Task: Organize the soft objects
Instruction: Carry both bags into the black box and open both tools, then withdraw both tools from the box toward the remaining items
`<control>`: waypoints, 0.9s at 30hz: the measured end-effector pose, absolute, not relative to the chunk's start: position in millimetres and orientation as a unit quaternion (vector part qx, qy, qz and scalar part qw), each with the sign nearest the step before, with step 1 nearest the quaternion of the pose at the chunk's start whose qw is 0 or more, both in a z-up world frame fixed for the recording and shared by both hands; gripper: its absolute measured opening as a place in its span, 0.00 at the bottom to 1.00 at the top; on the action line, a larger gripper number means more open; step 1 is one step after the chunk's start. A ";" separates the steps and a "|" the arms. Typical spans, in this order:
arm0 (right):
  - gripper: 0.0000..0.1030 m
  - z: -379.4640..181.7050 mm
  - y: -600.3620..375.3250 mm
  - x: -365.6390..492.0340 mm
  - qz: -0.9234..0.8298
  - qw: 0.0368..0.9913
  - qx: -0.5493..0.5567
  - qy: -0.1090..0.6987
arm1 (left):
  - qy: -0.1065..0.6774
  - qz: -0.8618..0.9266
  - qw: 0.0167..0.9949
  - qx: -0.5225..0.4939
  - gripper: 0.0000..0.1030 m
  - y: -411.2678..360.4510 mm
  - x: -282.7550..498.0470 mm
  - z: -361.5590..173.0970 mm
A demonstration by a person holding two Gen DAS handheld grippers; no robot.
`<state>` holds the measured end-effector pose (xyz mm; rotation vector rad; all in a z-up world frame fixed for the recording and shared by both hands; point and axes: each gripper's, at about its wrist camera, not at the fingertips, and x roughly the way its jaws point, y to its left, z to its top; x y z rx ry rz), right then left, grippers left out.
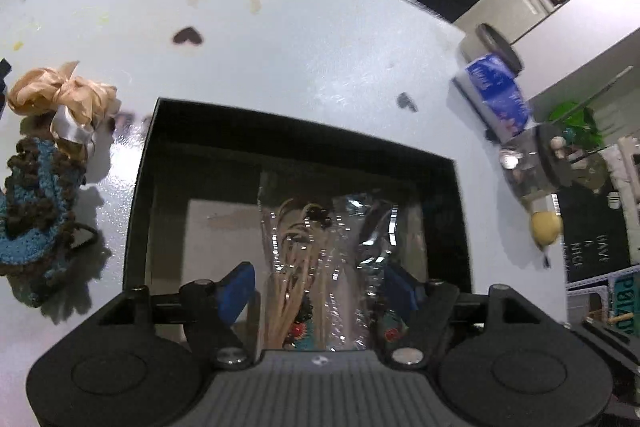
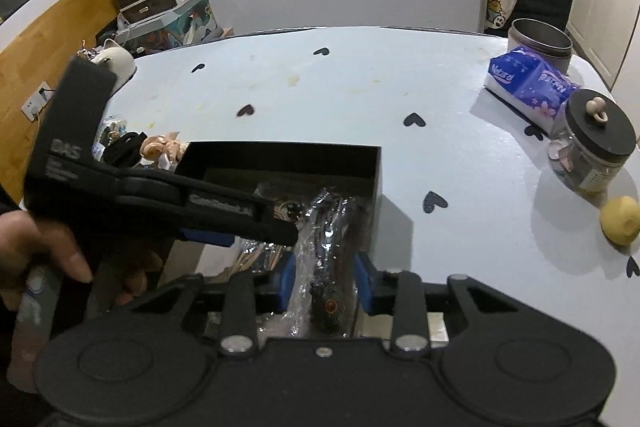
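The clear plastic packet (image 1: 320,267) with hair ties lies inside the black box (image 1: 148,163), between the blue pads of my left claw (image 1: 316,287). This claw is spread wide and does not pinch it. A second packet (image 2: 324,267) with dark pieces stands between the pads of my right claw (image 2: 325,281), spread too; whether the pads touch the wrap, I cannot tell. I think I should lower each packet flat, side by side, and pull out straight. The peach bow (image 1: 64,95) and the blue crochet piece (image 1: 36,203) wait on the tabletop (image 1: 280,47), left of the box.
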<state>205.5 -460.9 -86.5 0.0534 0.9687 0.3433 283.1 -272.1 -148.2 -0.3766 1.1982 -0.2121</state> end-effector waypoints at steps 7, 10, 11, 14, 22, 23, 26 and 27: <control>0.34 -79.1 -460.6 197.3 0.153 0.878 0.034 0.451 | 0.522 -0.120 0.830 -0.154 0.70 -265.2 264.9 -117.3; 0.38 -75.1 -464.0 191.5 0.143 0.884 0.043 0.443 | 0.506 -0.122 0.841 -0.148 0.71 -260.4 255.7 -104.8; 0.38 -74.1 -464.6 189.4 0.140 0.886 0.045 0.441 | 0.500 -0.122 0.845 -0.146 0.71 -258.2 251.5 -100.1; 0.43 -69.9 -468.5 182.9 0.128 0.893 0.052 0.429 | 0.486 -0.119 0.855 -0.137 0.73 -252.1 241.6 -89.8; 0.62 -57.9 -471.4 165.7 0.111 0.914 0.059 0.386 | 0.456 -0.108 0.877 -0.107 0.84 -238.4 214.6 -70.6; 0.65 -56.3 -470.9 163.8 0.110 0.916 0.059 0.381 | 0.451 -0.107 0.880 -0.104 0.86 -236.6 211.2 -68.3; 0.68 -52.3 -468.0 158.8 0.103 0.921 0.057 0.370 | 0.436 -0.100 0.889 -0.097 0.94 -229.8 201.8 -61.4; 0.70 -51.1 -466.7 157.1 0.099 0.923 0.057 0.367 | 0.432 -0.098 0.891 -0.096 0.96 -227.6 199.4 -59.6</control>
